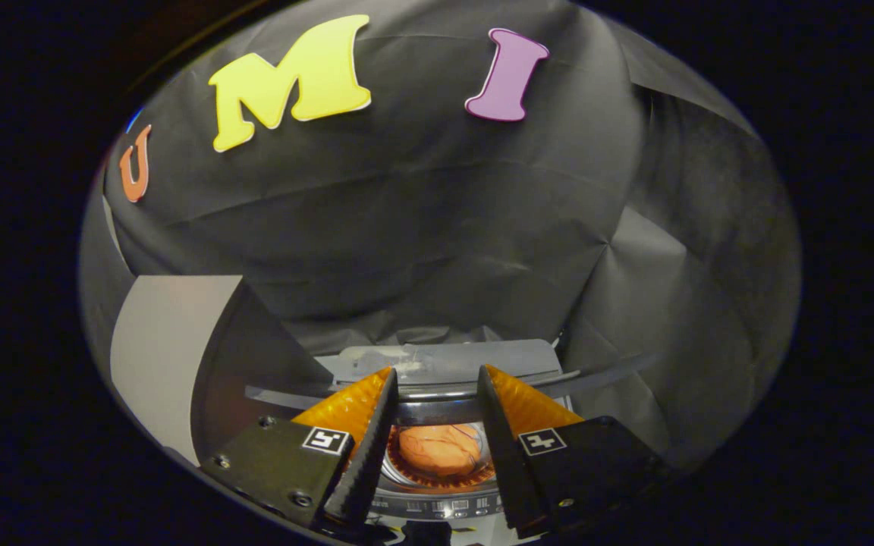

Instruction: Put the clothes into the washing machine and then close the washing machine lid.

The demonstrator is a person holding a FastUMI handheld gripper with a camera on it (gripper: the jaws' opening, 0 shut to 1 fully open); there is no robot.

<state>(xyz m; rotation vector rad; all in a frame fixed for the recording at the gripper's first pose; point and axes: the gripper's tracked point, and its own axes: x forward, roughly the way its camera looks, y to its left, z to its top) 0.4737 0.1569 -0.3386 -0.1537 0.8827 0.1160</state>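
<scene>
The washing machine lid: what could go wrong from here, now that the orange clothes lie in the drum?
1. The lid stands raised beyond the open tool; pushed off-centre, a fingertip may slip off.
2. The orange clothes sit high in the drum, so the lid could catch them.

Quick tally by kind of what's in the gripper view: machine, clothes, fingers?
Washing machine: 1, lid up
Orange clothes in the drum: 1 bundle
Gripper fingers, open, above the drum: 2
Total: 4
</scene>
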